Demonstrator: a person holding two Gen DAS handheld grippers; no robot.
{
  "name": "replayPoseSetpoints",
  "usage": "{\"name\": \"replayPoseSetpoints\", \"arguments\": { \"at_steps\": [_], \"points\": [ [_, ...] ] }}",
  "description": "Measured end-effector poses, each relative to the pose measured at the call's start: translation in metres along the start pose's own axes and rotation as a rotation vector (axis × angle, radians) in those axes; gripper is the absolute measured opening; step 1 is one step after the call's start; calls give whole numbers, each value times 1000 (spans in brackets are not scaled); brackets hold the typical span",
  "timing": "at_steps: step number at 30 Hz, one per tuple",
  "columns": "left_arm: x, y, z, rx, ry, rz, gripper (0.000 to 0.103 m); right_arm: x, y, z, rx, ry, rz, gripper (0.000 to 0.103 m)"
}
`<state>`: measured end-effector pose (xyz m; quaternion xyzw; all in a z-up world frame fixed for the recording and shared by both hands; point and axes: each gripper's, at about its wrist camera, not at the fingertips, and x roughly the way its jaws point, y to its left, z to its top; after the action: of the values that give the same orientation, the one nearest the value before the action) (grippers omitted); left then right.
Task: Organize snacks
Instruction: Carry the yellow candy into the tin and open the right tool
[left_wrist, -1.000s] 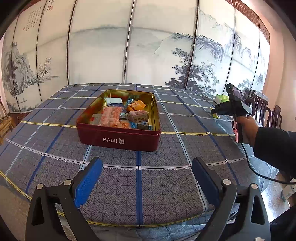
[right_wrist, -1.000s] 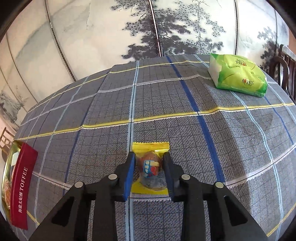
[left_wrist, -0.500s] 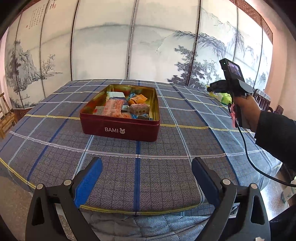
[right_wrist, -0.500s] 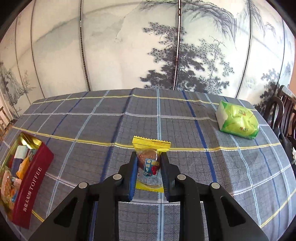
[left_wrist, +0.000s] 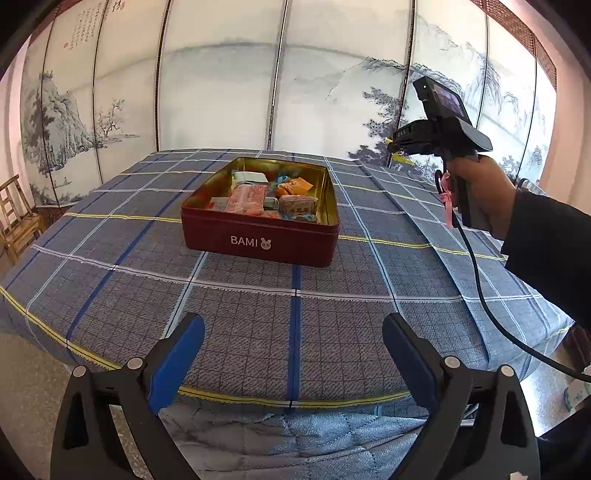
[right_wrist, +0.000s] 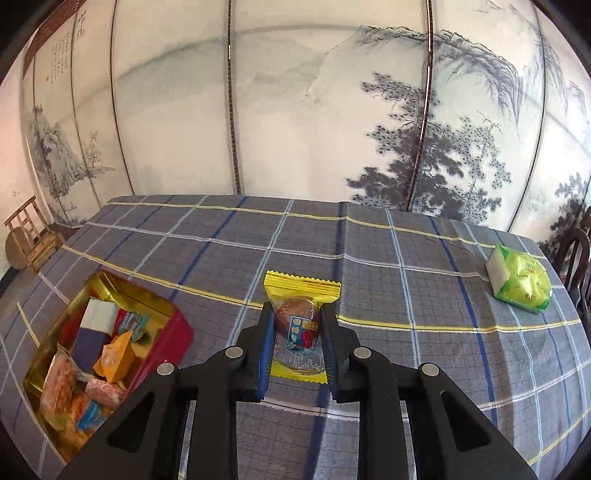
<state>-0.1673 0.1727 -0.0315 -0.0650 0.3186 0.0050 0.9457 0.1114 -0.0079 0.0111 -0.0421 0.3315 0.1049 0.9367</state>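
Note:
My right gripper (right_wrist: 297, 325) is shut on a yellow-edged snack packet (right_wrist: 299, 325) and holds it in the air above the checked tablecloth. The red BAMI tin (left_wrist: 258, 236), open and holding several wrapped snacks, stands mid-table; in the right wrist view the tin (right_wrist: 173, 332) lies low at the left of the held packet. My left gripper (left_wrist: 293, 350) is open and empty near the table's front edge, well short of the tin. The right gripper (left_wrist: 436, 136) shows in the left wrist view, raised to the right of the tin.
A green snack bag (right_wrist: 521, 284) lies at the table's far right. A painted folding screen (right_wrist: 295, 110) stands behind the table. A wooden chair (left_wrist: 18, 218) is at the left and dark chairs (right_wrist: 576, 258) at the right.
My right gripper has lifted the snack packet off the cloth and swung left, bringing the tin further into view. My left gripper has drawn back a little from the tin.

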Motion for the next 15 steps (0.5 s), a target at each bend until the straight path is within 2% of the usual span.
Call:
{"name": "replayPoseSetpoints", "arguments": {
  "at_steps": [15],
  "points": [
    [-7, 15, -11, -49, -1, 12, 95, -3, 80, -3, -89, 6, 103, 25]
  ]
}}
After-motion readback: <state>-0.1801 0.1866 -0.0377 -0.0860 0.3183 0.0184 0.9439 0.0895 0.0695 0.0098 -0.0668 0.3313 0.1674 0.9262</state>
